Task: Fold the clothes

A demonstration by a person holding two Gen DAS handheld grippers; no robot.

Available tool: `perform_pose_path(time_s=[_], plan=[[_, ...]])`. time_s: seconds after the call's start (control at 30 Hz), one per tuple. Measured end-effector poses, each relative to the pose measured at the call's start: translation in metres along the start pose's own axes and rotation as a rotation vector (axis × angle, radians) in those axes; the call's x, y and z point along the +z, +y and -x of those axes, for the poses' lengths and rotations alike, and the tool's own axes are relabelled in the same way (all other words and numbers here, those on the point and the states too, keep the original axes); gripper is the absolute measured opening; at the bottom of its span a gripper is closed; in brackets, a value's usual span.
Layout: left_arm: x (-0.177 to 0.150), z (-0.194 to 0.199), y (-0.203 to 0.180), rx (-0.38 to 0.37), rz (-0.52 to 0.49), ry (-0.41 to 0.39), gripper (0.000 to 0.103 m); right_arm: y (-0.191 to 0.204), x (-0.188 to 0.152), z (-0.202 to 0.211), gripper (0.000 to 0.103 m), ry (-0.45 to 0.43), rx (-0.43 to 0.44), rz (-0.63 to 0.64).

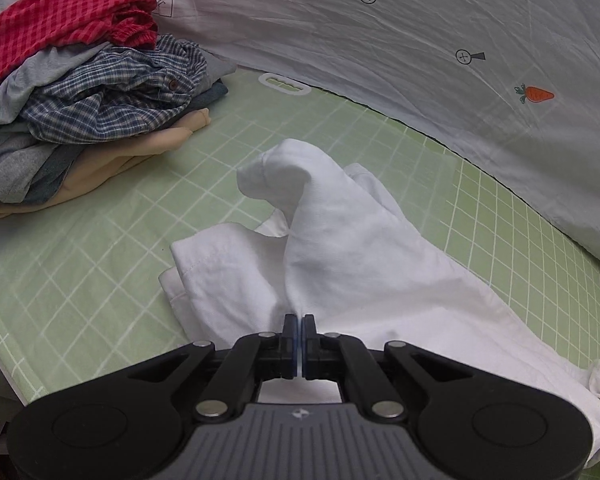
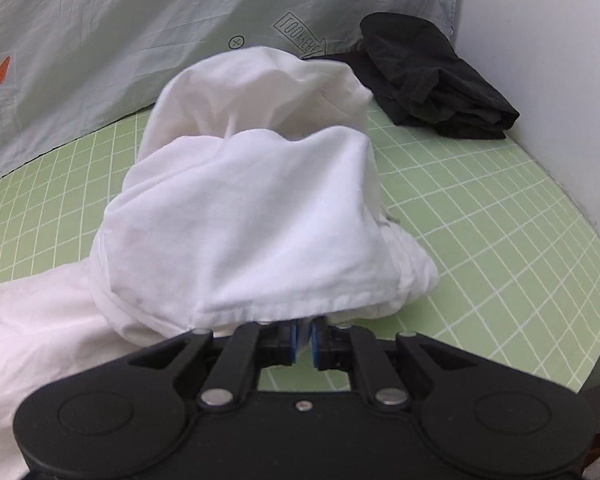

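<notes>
The left tool (image 1: 299,322) is clenching a pinch of a white garment (image 1: 340,248), its two black fingers (image 1: 288,326) pressed together with the cloth caught between them. From that pinch the fabric is rising into a loose peak and then draping down onto a green mat (image 1: 112,240) printed with a white grid. A hemmed edge of the garment is lying flat on the mat to the left of the tool, and the rest is trailing off toward the lower right of the left wrist view.

The right tool (image 2: 303,330) is grasping the same white garment (image 2: 252,216) at a gathered, stitched edge, with its blue-padded fingers (image 2: 291,340) nearly together on the cloth. The fabric is billowing up in front of this tool as a rounded mound and is hiding much of the mat (image 2: 500,240) behind it.

At the far left of the left wrist view, a heap of clothes (image 1: 80,112) is sitting on the mat, with a red checked piece (image 1: 64,20) on top of a blue plaid shirt (image 1: 120,92) and a beige item at the bottom. A dark bundle of clothing (image 2: 432,76) is lying in the mat's far right corner, against a pale wall (image 2: 540,60). A light sheet (image 1: 380,40) with small carrot and arrow prints is hanging behind the mat.
</notes>
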State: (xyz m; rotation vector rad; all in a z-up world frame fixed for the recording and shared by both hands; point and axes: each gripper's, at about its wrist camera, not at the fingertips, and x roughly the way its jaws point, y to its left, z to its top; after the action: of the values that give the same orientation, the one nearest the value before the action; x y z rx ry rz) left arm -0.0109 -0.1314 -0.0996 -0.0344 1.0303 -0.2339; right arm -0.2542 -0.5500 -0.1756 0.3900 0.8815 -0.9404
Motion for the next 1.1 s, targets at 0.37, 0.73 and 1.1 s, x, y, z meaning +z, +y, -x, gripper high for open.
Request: perform_pose_path(time_s=[0.37,0.73,1.1], plan=[[-0.078,0.001,-0.002,0.017,0.031,0.0,0.001,-0.008,0.013,-0.036,0.014,0.237,0.147,-0.19],[-0.128,-0.015,-0.005,-0.041,0.14,0.021,0.0,0.034,0.015,-0.071,0.015,0.36,0.011,-0.152],[-0.102,-0.027,-0.037,-0.121,0.094,0.06,0.017,0.017,0.013,-0.067,0.015,0.387,0.089,-0.249]])
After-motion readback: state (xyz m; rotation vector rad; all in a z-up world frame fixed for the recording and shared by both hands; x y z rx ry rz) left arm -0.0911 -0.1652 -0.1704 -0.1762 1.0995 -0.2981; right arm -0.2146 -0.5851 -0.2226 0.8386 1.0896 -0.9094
